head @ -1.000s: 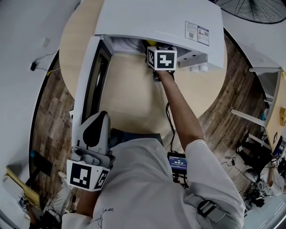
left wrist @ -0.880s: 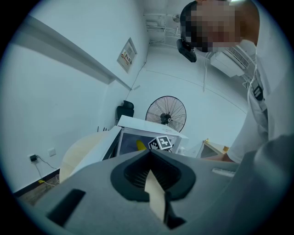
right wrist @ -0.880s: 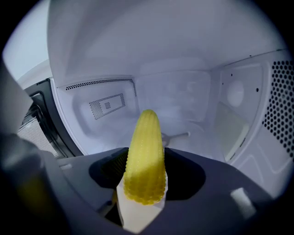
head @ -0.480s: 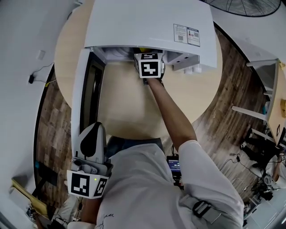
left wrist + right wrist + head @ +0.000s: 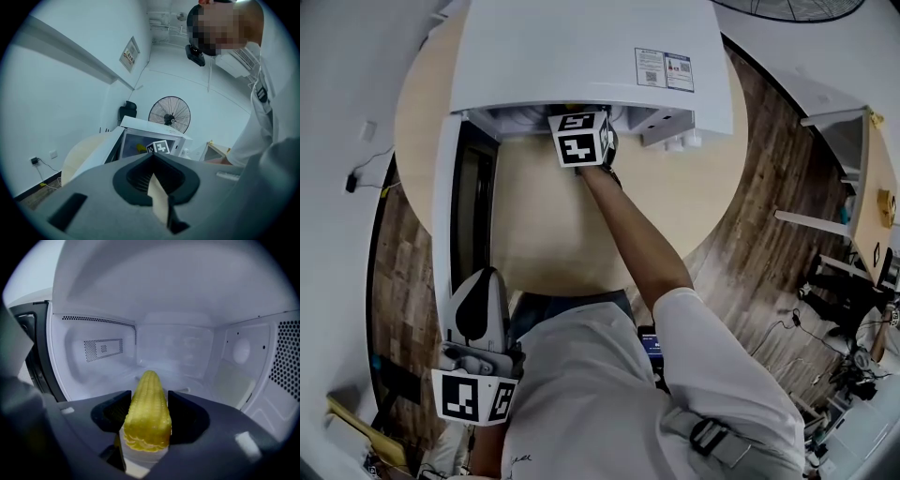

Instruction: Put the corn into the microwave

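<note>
Yellow corn (image 5: 146,414) is pinched in the right gripper's (image 5: 147,398) fingers, which have tilted further inside the open microwave (image 5: 581,56); release looks close. The left gripper's (image 5: 153,180) fingers are pressed together, idle.

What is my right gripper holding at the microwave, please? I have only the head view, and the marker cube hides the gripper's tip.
Observer: The right gripper is closed on the corn, with one jaw against each side.
Operator: Which way does the corn point?
Observer: Its narrow end points into the microwave, toward the back wall.
Operator: And what about the left gripper?
Observer: The left gripper has its jaws together with nothing between them.
</note>
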Available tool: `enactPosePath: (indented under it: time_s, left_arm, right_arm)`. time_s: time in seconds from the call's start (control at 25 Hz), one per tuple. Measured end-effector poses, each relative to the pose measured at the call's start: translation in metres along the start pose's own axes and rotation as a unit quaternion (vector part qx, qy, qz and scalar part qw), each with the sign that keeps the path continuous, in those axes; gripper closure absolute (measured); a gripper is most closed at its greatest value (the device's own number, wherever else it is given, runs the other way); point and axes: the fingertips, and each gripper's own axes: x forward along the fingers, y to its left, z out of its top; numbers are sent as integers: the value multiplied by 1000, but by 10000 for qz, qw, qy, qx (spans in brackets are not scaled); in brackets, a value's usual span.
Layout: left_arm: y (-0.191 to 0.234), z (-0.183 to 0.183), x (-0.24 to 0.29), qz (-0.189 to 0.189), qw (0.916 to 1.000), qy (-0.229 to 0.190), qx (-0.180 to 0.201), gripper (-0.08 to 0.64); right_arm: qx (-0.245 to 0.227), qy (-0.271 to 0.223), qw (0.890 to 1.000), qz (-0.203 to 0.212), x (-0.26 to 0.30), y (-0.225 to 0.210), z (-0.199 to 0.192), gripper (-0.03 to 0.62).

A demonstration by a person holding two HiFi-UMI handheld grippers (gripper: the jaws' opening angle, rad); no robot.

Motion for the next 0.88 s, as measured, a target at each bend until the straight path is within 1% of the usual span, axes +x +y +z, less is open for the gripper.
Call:
enactPosePath:
  time_s: [0.16,0.28,0.4,0.64,0.88]
  left_arm:
    - [3,-1,-3,50,10000,1,-23,571]
    - [1,-2,-3,6,10000,15,-25,571]
    - [0,0,-3,-26,10000,-27,-22,571]
    - [-1,1,-4,-83,10000,-44,14,571]
    - [-7,2,-8,-135,9999,-90,41,571]
  right_arm:
    - [-69,-48,9999,-136,1,2,1,333]
    - [-138,43,9998,-158,1,1,-2,331]
    - [-94,115,9997,-176,0,-2,-6,322]
    - [-47,88,9999,-39,-6,1,-8,290]
    - [8,75,10000,9,-17,0,-9,288]
